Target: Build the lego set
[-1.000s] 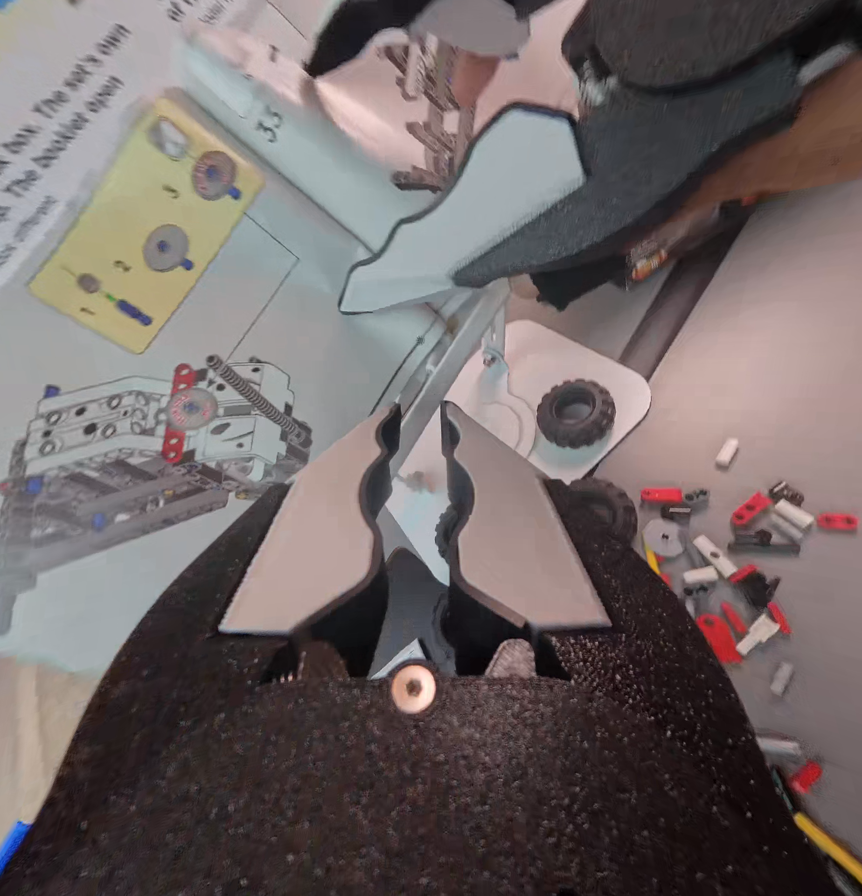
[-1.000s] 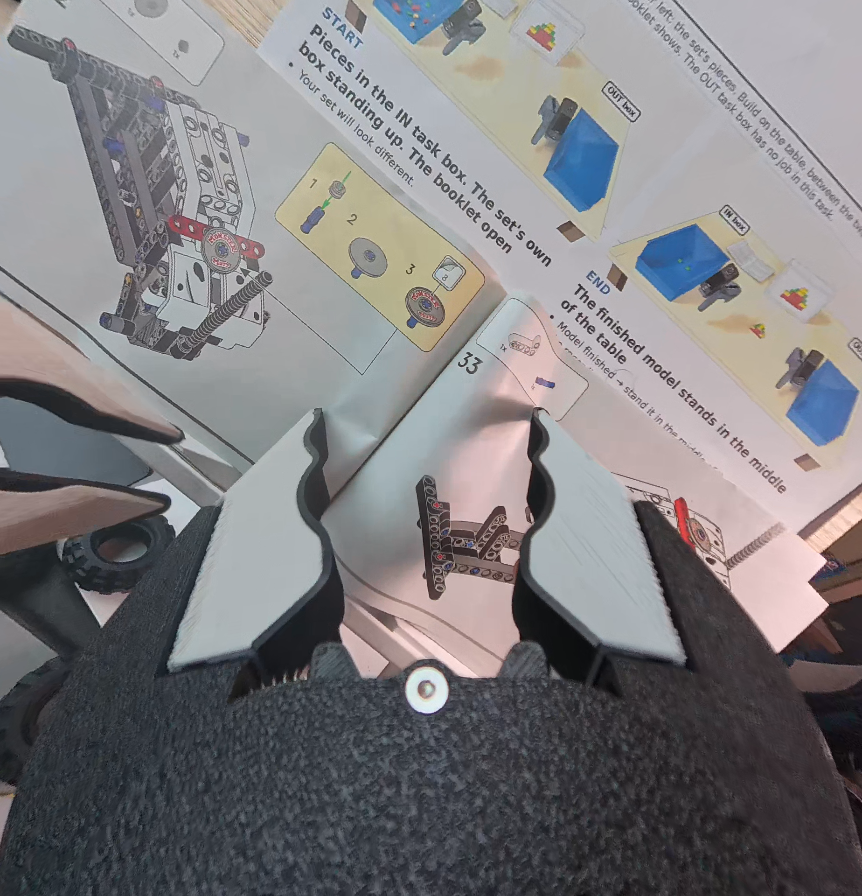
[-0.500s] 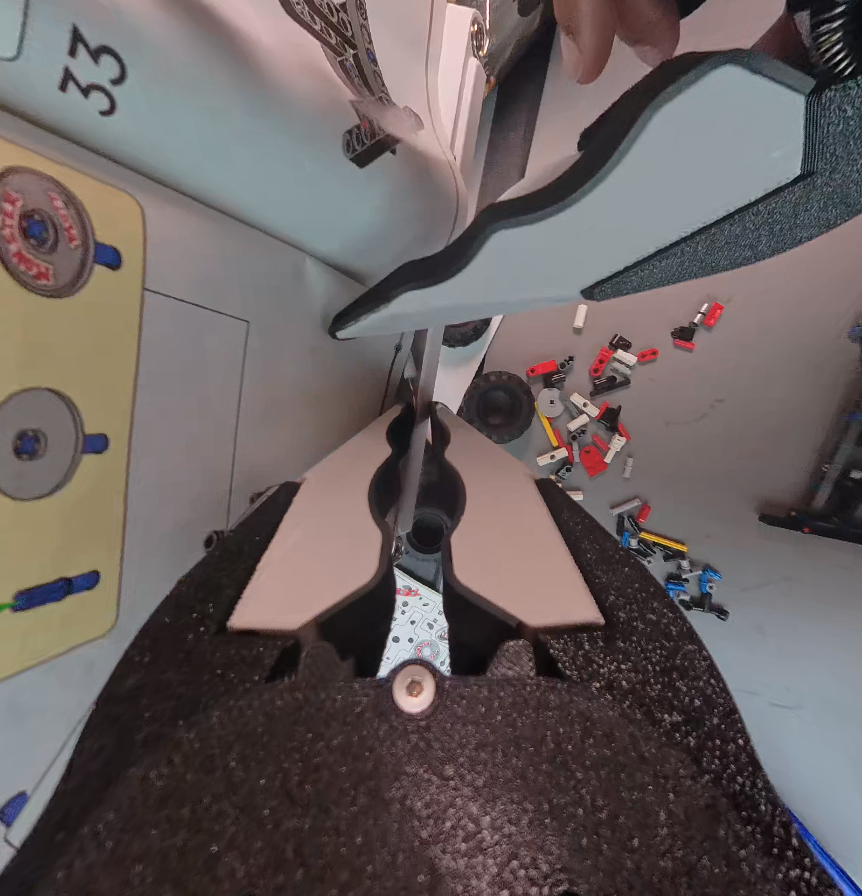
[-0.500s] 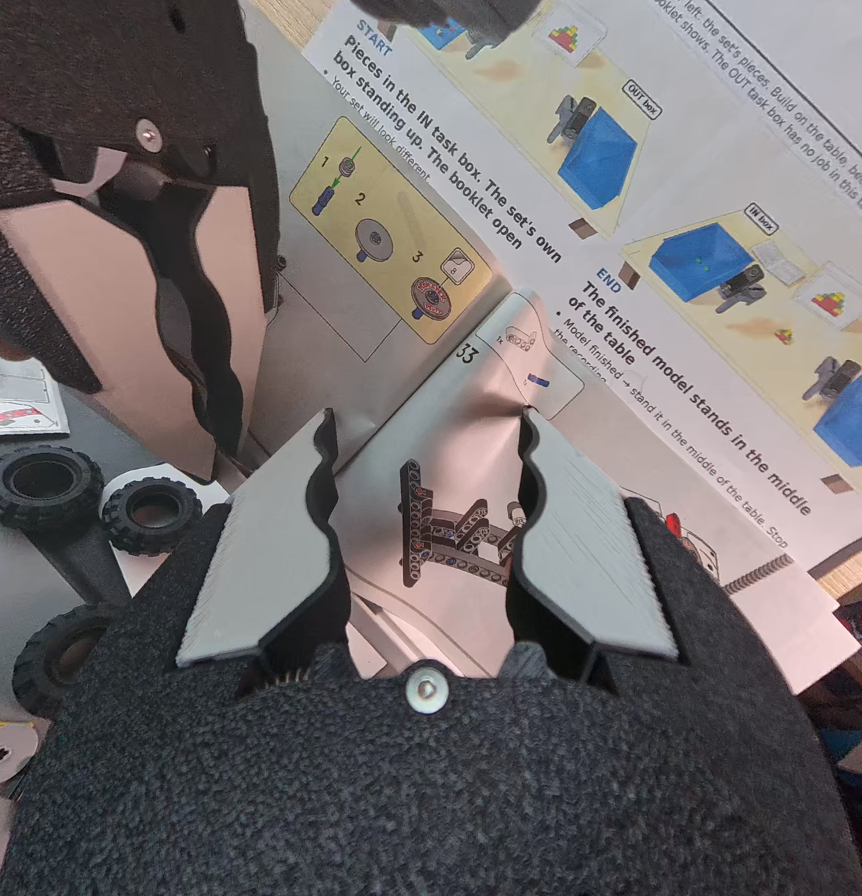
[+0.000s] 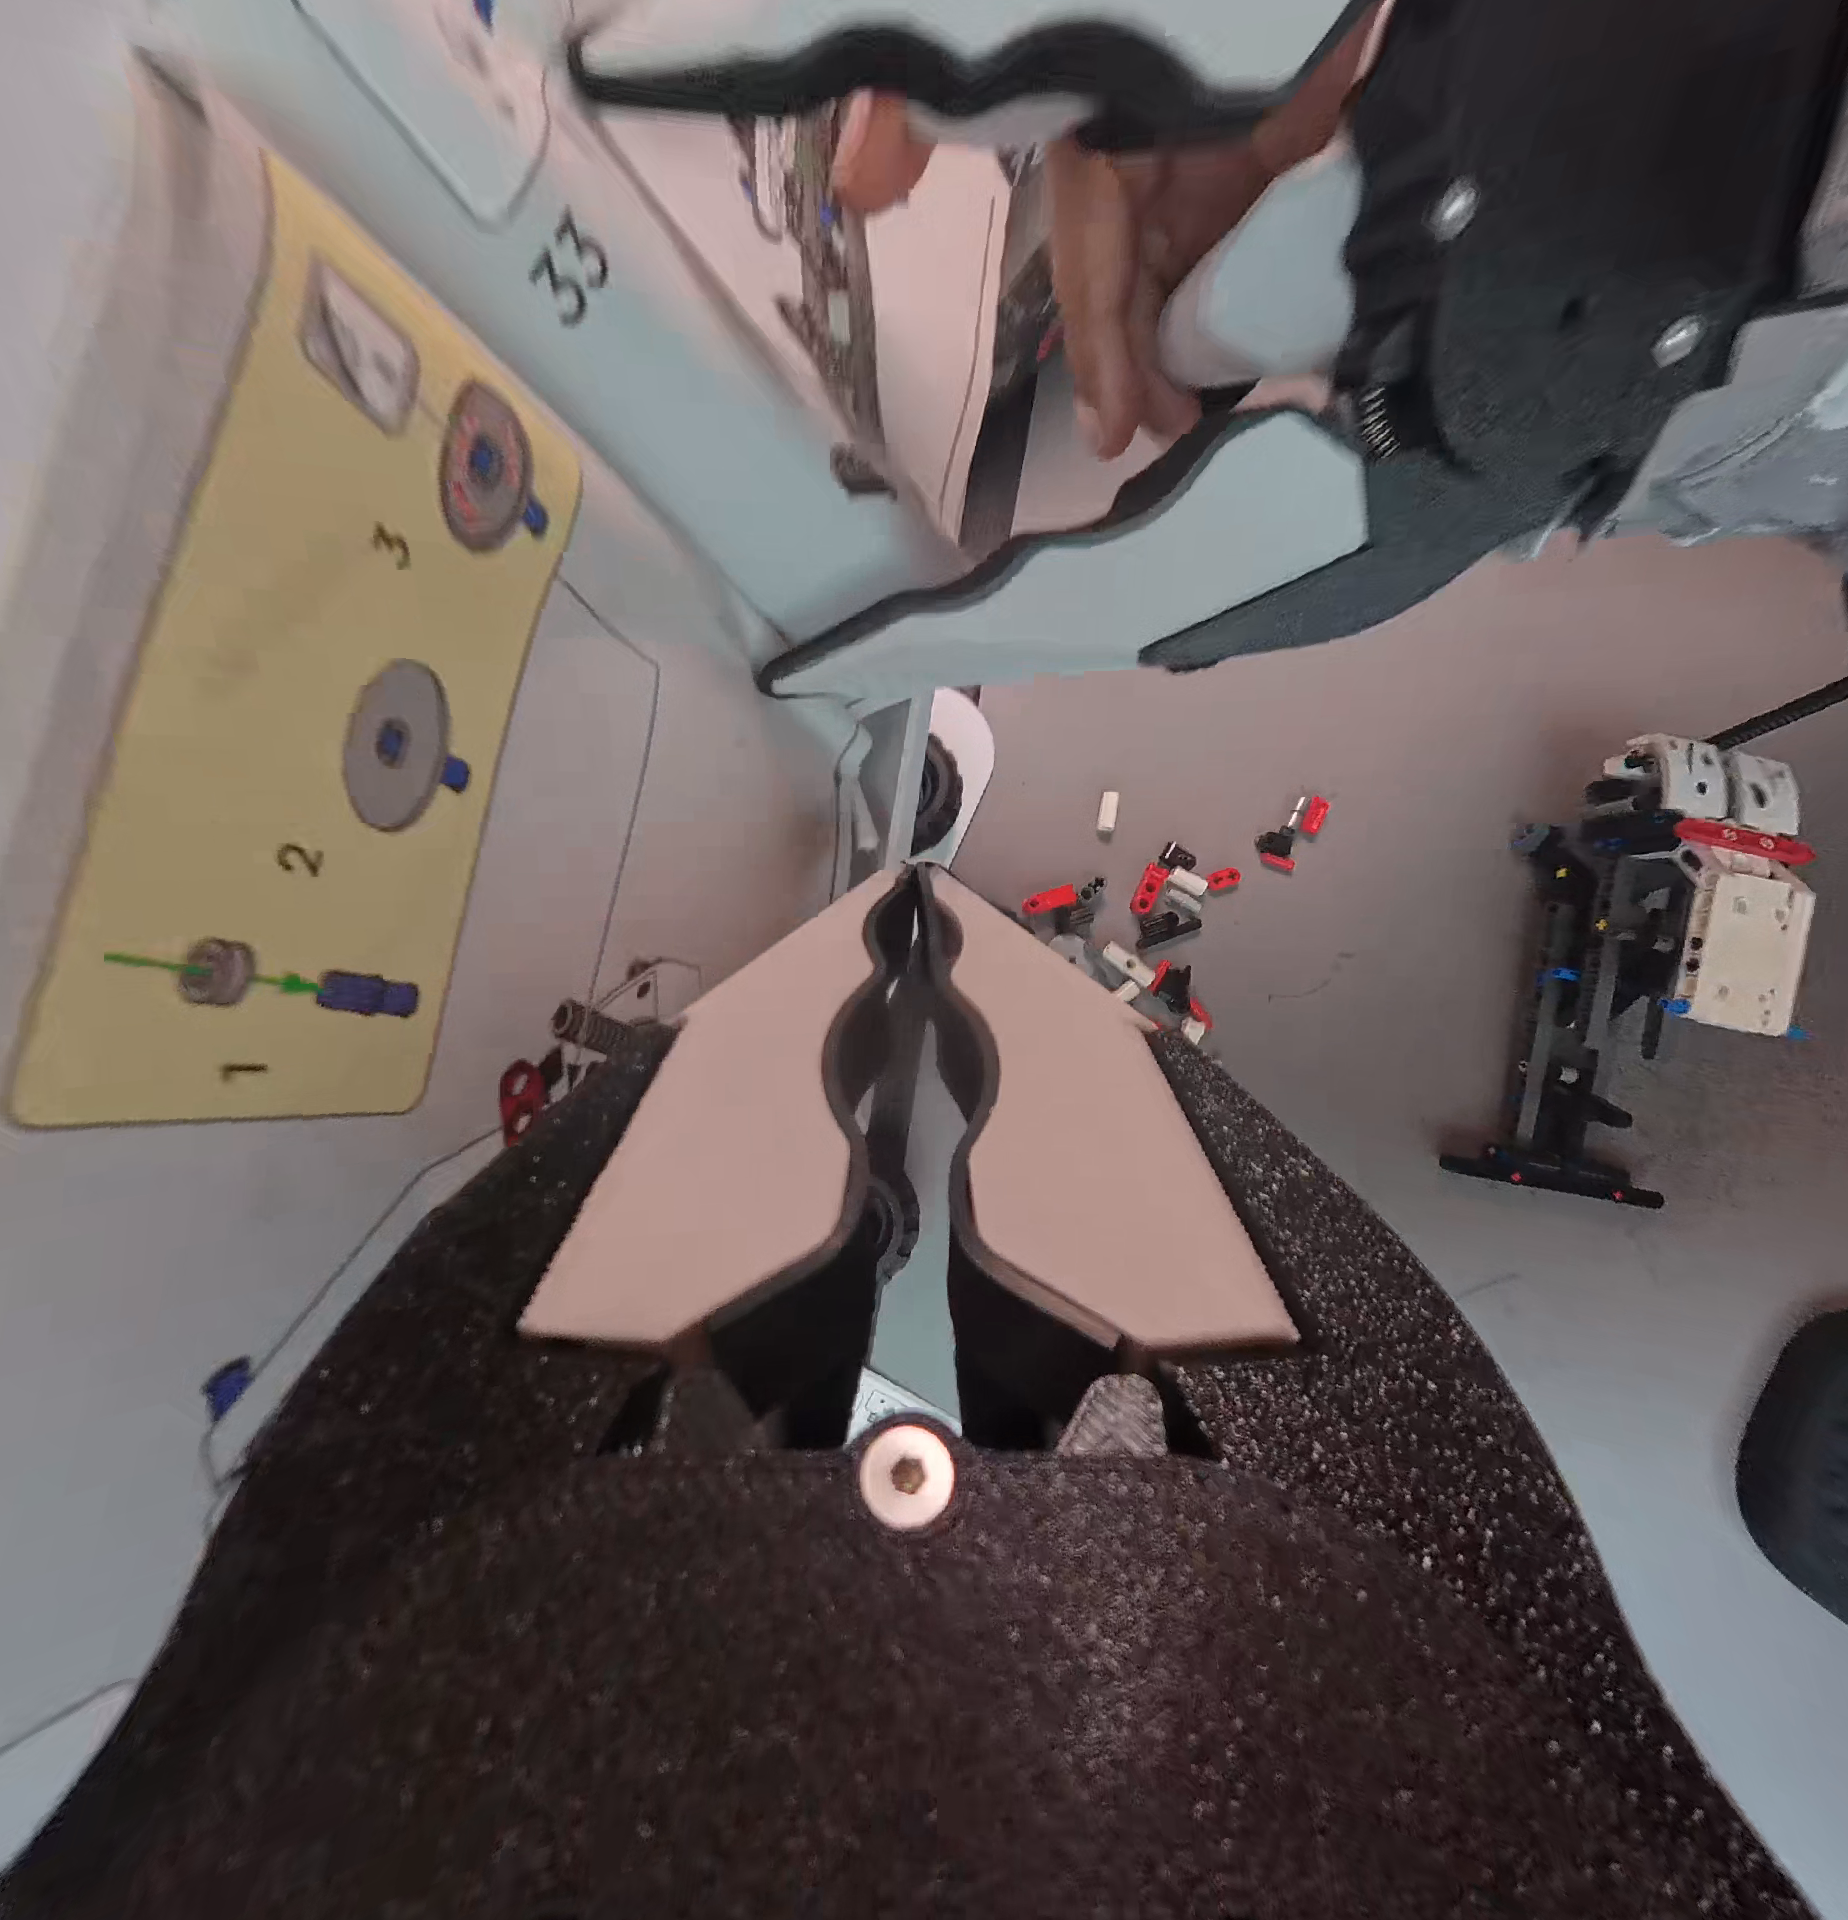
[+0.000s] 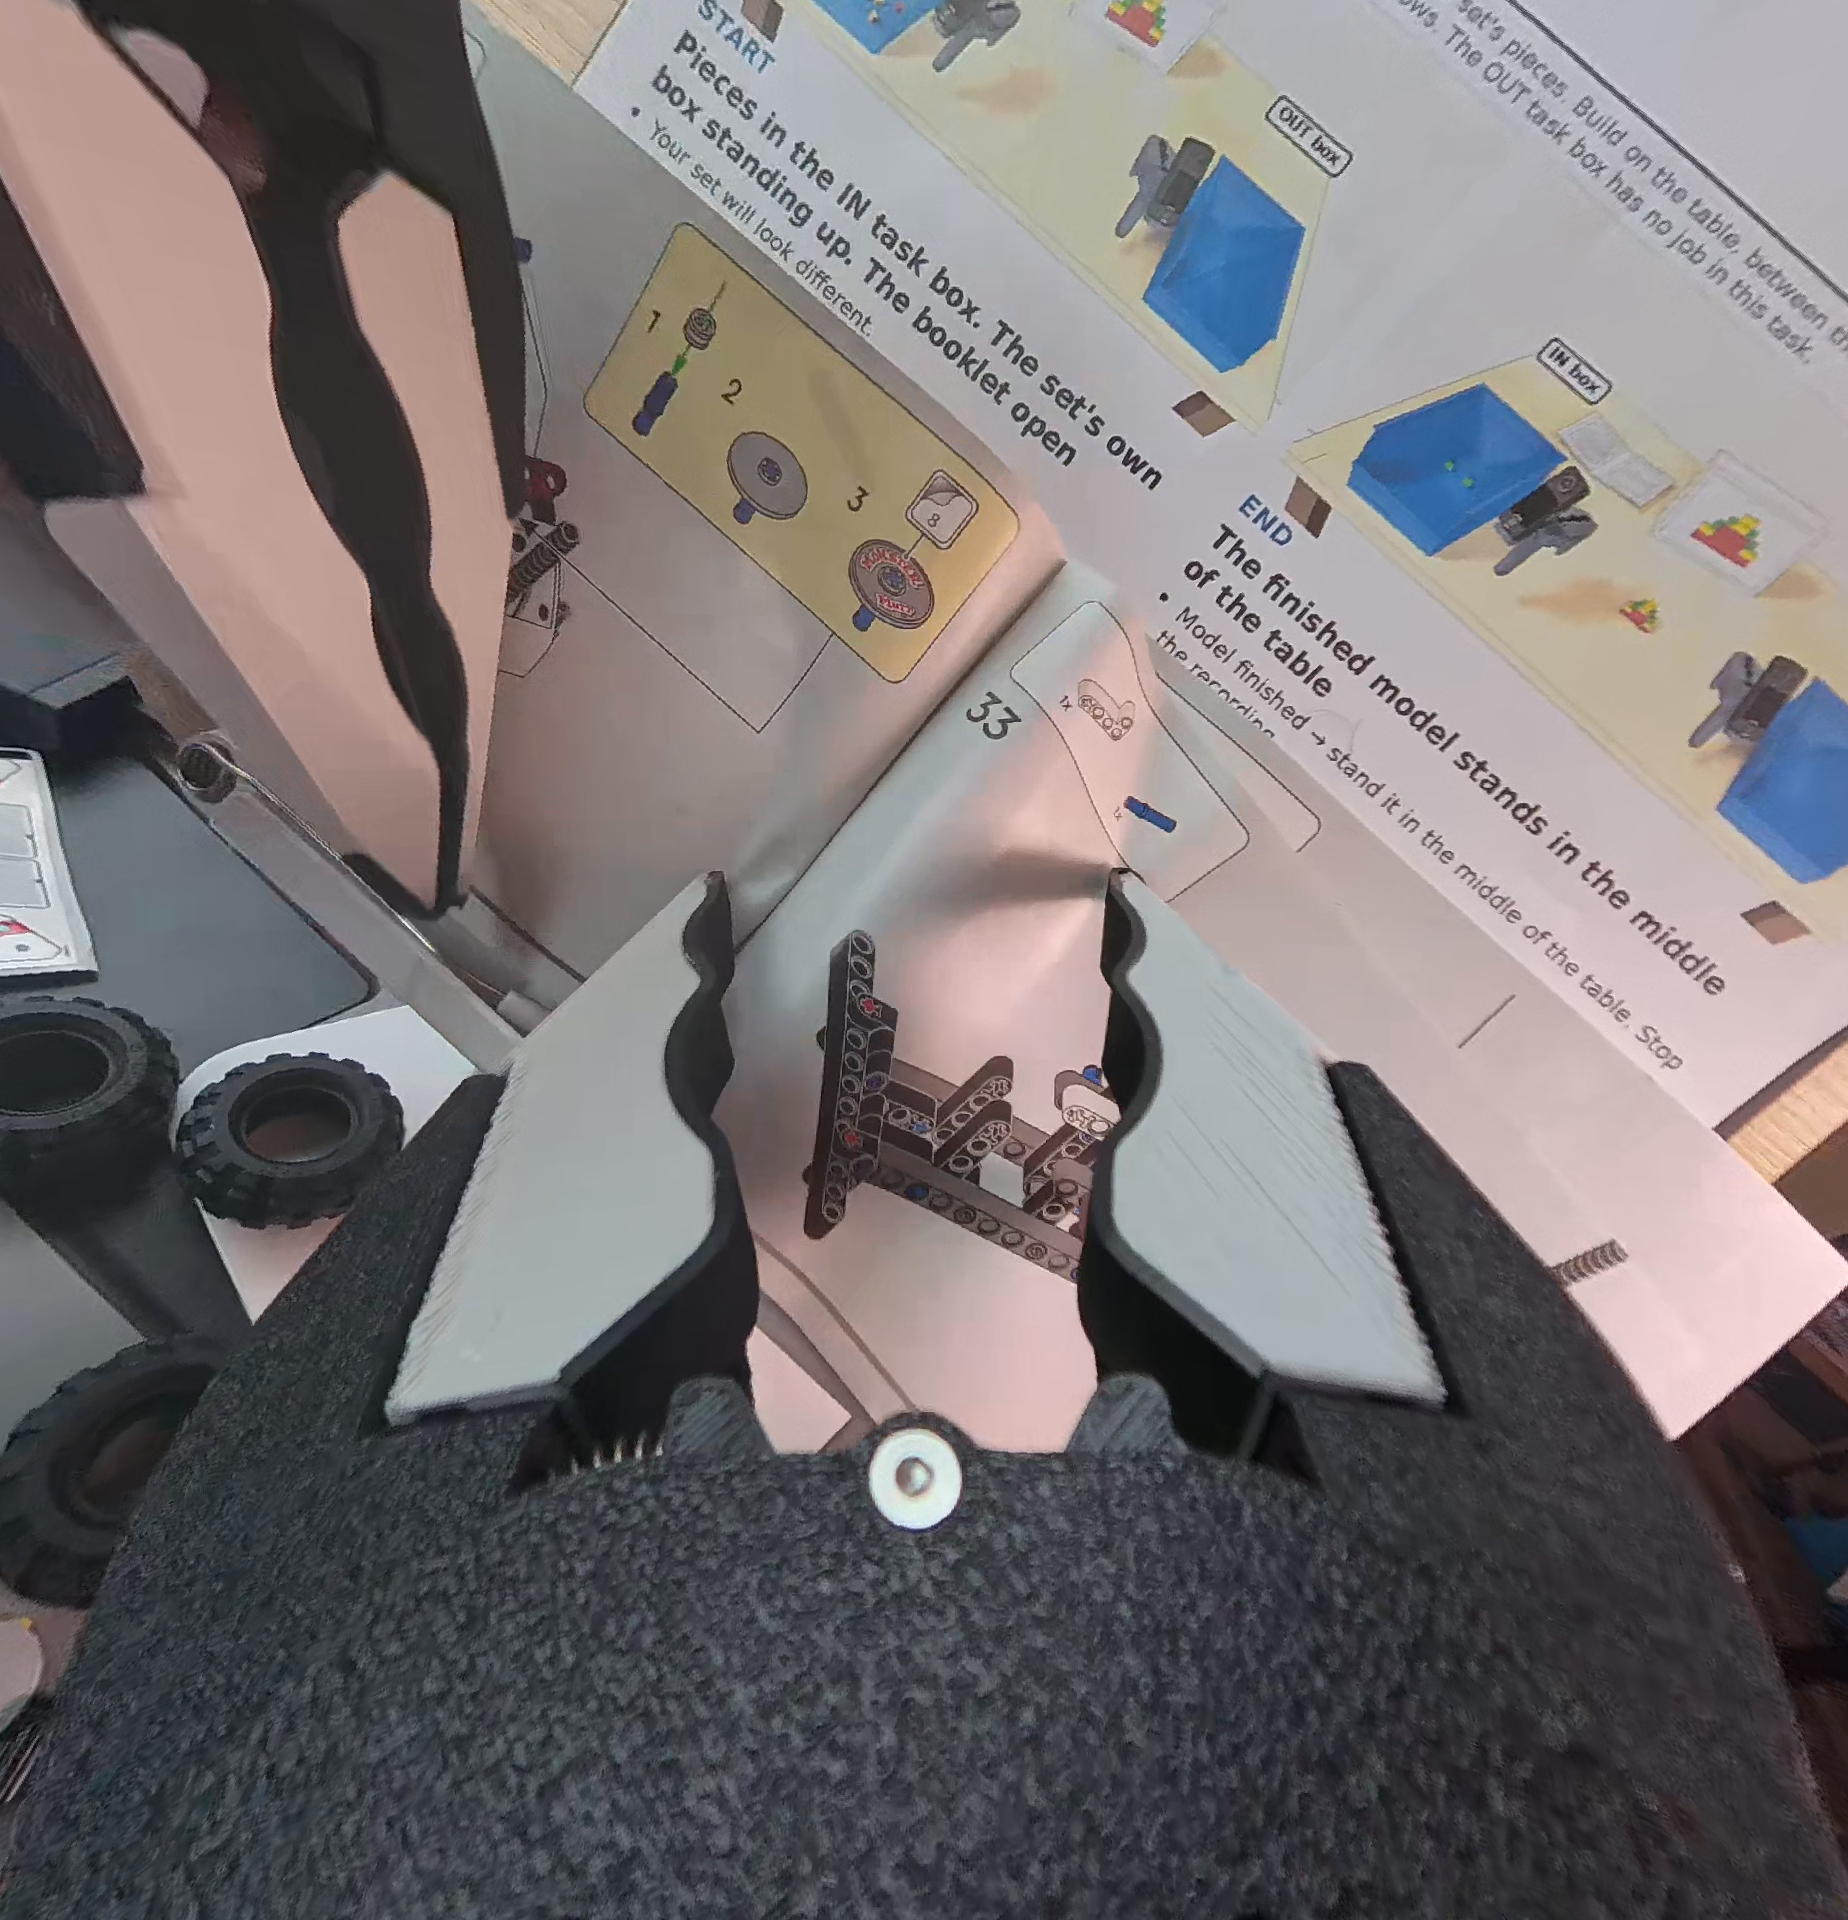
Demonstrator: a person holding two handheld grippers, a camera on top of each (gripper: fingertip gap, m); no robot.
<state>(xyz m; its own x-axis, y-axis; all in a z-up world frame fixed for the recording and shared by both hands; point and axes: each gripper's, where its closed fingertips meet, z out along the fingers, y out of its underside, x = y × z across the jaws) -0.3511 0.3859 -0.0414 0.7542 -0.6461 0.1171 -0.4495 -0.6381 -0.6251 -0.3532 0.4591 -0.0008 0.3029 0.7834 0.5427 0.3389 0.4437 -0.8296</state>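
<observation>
While my left claw point(image 5: 915, 883) is pinching shut on a thin page edge of the booklet point(image 6: 951, 831), my right claw point(image 6: 909, 894) is hanging wide open over the same booklet, w/ nothing between its fingers but a printed diagram of dark beams.

Writing: the booklet is showing a step no. in black beside a yellow panel point(image 5: 276, 675) w/ numbered sub-steps and small part drawings. Behind it a white printed sheet point(image 6: 1522, 312) is lying partly under the booklet, carrying bold black text, blue headings and pics of blue boxes w/ small boxed labels. No brand mark is showing clearly enough to tell. A sticker sheet point(image 6: 16, 862) w/ red and white decals is lying at the far left on the counter point(image 5: 1367, 1403); its print is too small to tell.

Views: only the left wrist cam is showing the part-built model point(image 5: 1678, 956), white and dark grey w/ a red bar on top, standing on the counter well apart from the booklet. It's also showing the loose pieces point(image 5: 1148, 925), red, white and black, scattered between the model and the booklet, plus the hand point(image 5: 1117, 291) gripping my right claw's handle. Only the right wrist cam is showing the printed sheet's text, the sticker sheet and two black tyres point(image 6: 286, 1132) sitting just beside each other near the booklet's edge.
</observation>
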